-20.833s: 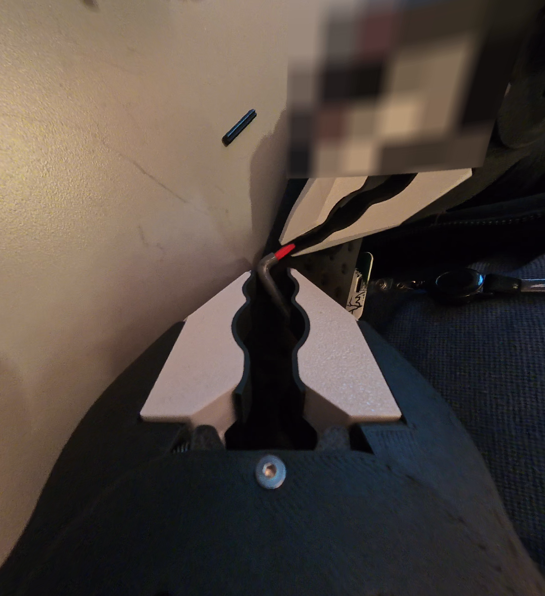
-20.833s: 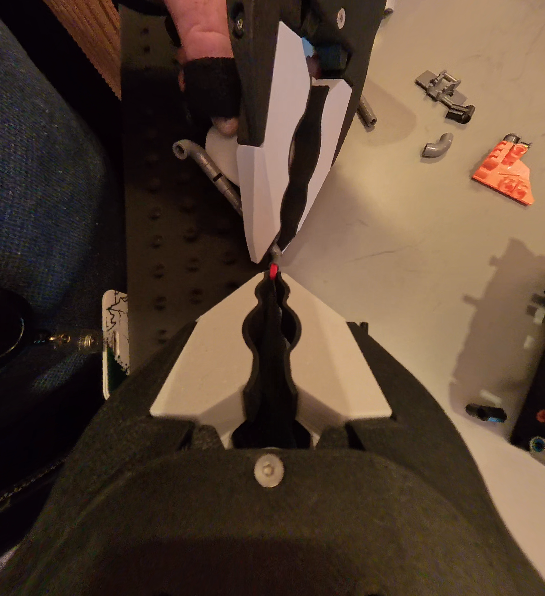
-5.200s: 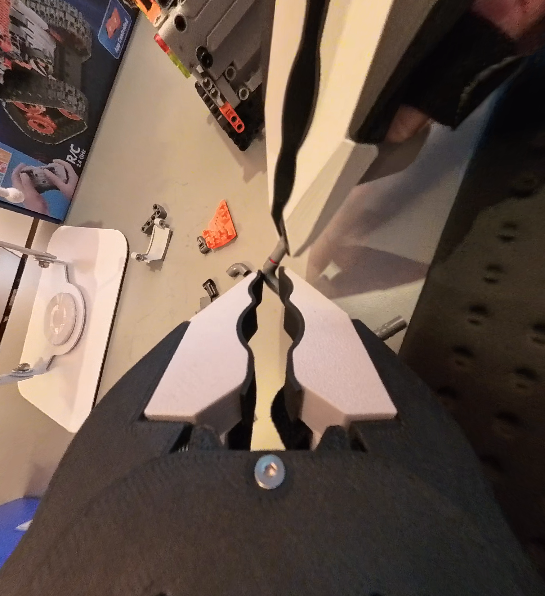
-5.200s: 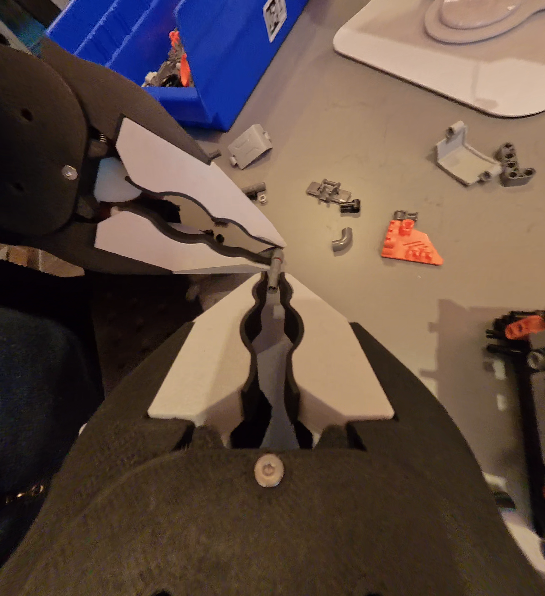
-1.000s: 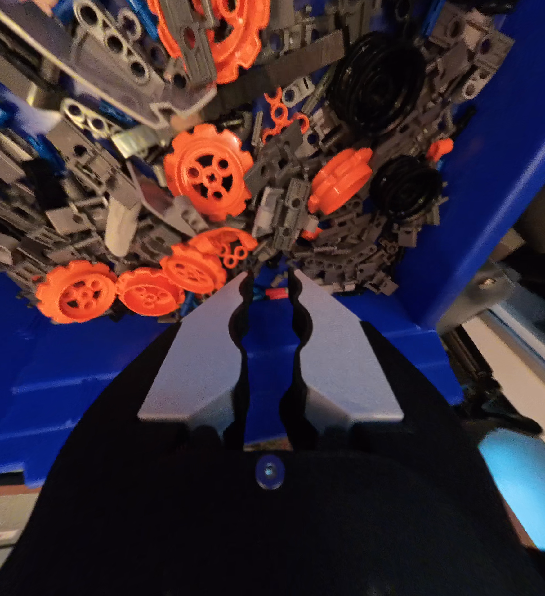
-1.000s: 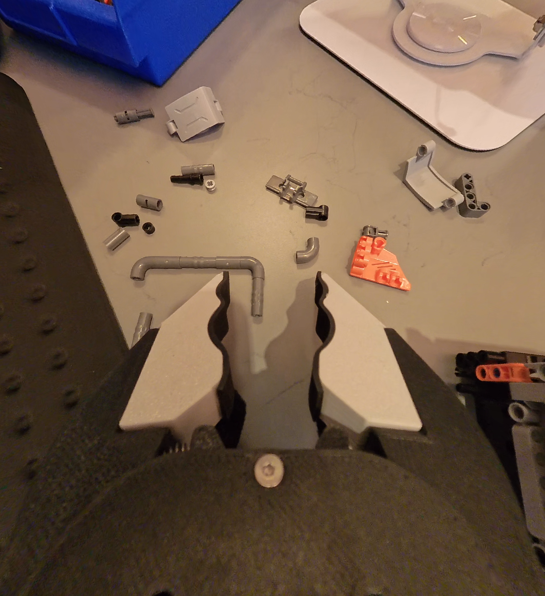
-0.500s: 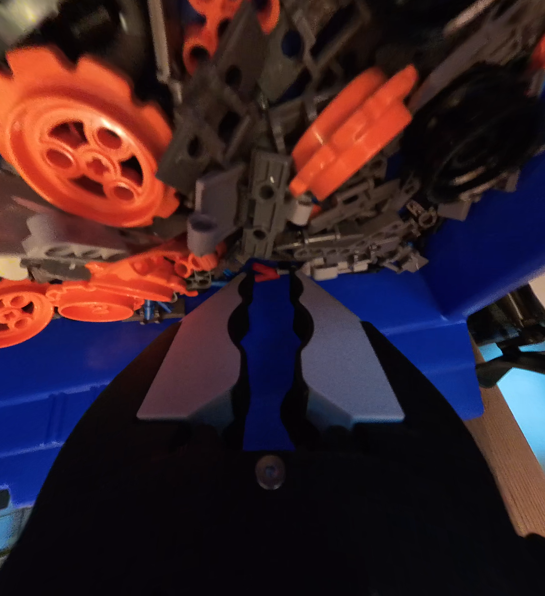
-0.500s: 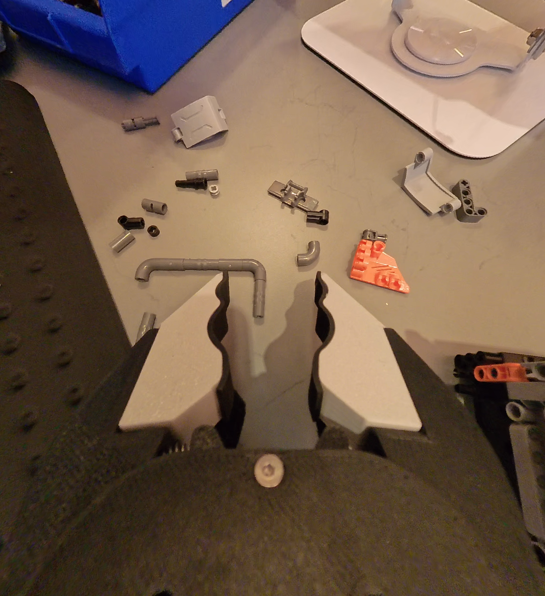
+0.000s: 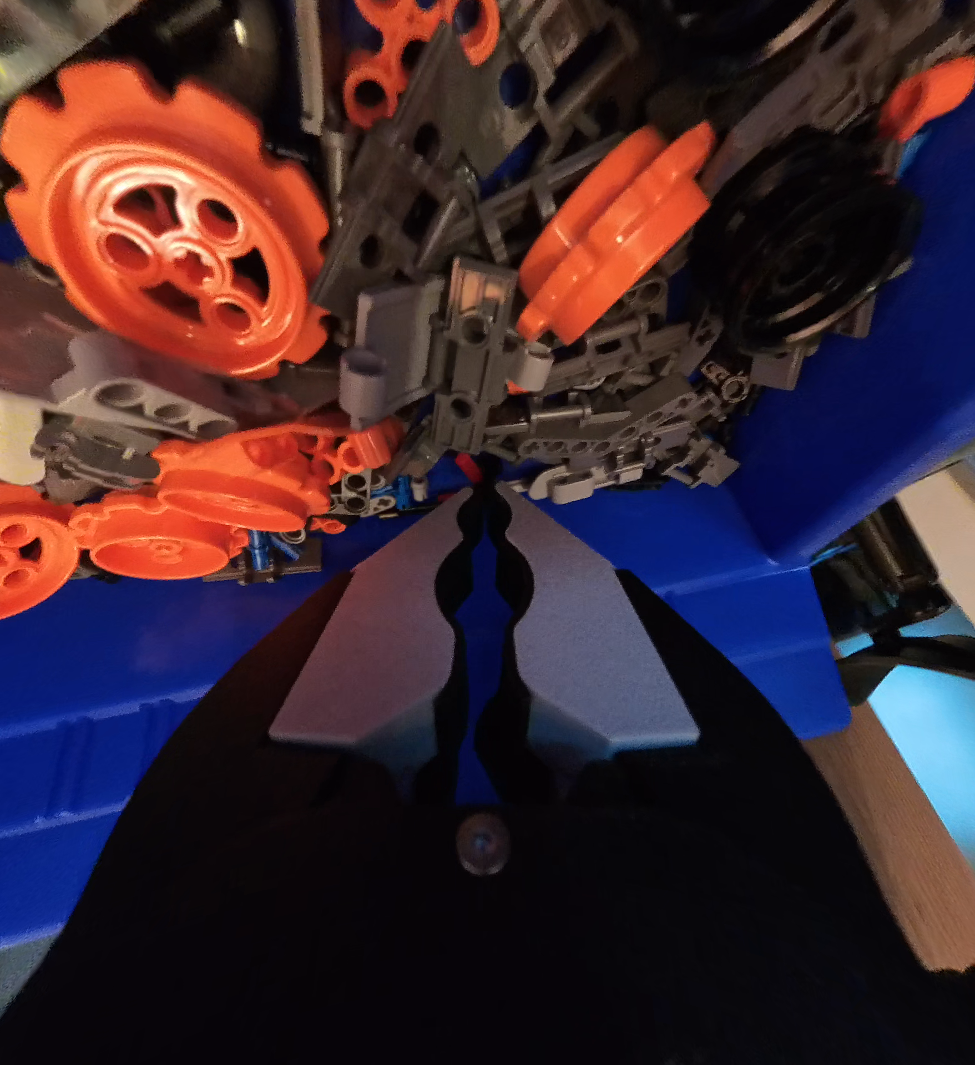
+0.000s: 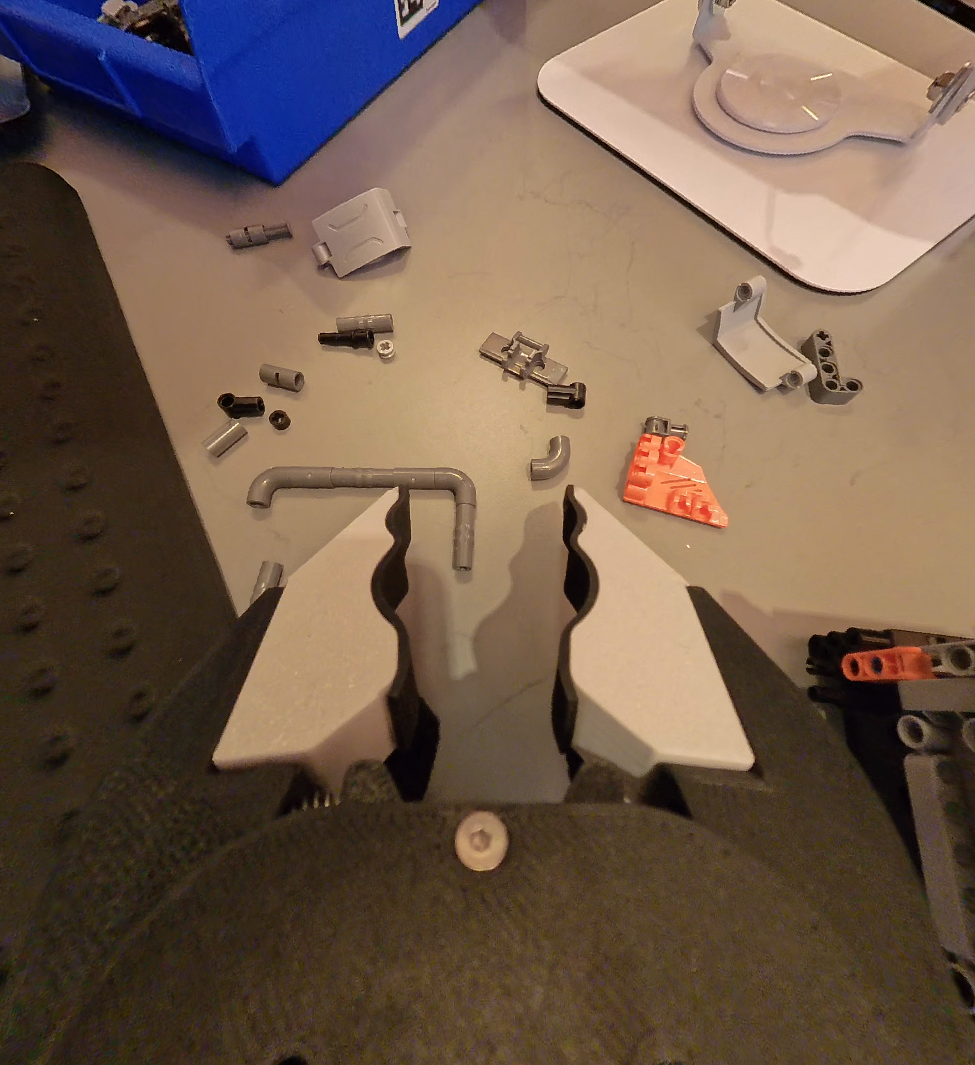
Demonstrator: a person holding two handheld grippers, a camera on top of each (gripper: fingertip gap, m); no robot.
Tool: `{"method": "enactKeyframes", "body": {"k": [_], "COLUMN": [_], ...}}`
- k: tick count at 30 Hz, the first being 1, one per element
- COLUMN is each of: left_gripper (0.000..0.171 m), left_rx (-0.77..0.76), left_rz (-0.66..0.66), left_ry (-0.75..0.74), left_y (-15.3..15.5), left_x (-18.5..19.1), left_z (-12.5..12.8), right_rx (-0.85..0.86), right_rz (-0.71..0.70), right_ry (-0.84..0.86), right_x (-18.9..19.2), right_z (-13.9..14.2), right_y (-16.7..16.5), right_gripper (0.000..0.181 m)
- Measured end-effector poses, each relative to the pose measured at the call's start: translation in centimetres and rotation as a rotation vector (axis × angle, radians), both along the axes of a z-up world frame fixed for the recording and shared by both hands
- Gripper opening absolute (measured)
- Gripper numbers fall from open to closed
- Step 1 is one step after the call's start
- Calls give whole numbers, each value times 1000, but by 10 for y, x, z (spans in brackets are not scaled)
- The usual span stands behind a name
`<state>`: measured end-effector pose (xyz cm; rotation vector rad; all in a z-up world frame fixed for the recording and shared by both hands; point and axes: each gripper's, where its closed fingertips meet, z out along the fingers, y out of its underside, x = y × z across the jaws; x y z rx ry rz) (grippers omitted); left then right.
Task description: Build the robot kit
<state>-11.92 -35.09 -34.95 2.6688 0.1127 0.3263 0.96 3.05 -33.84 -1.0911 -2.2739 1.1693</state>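
Left wrist view: left gripper [image 9: 484,494] reaching into blue bin [image 9: 854,403], jaws nearly clenched on small red piece [image 9: 465,464] at pile's near edge. Right wrist view: right gripper [image 10: 482,498] hovering released, bent grey pipe [image 10: 369,479] lying crosswise just beyond tips.

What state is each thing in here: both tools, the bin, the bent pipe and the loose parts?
left tool: shut on a small red piece at the edge of the pile.
right tool: open, empty, above the table.
blue bin: open-topped, heaped with orange wheels and grey parts.
grey bent pipe: lying flat on the table, ungripped.
orange wedge piece: lying flat, apart from the pipe.
grey elbow: loose, separate from the pipe.
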Motion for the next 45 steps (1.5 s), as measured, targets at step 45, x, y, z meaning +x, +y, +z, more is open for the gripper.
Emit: {"method": "enactKeyframes", "body": {"k": [45], "left_gripper": [0], "left_rx": [187], "left_rz": [243], "left_ry": [63], "left_y": [17], "left_x": [-3], "left_z": [21], "right_rx": [-49], "right_rz": [10], "right_ry": [18], "right_x": [1], "right_z": [7], "right_y": [-1], "right_gripper": [50]}}
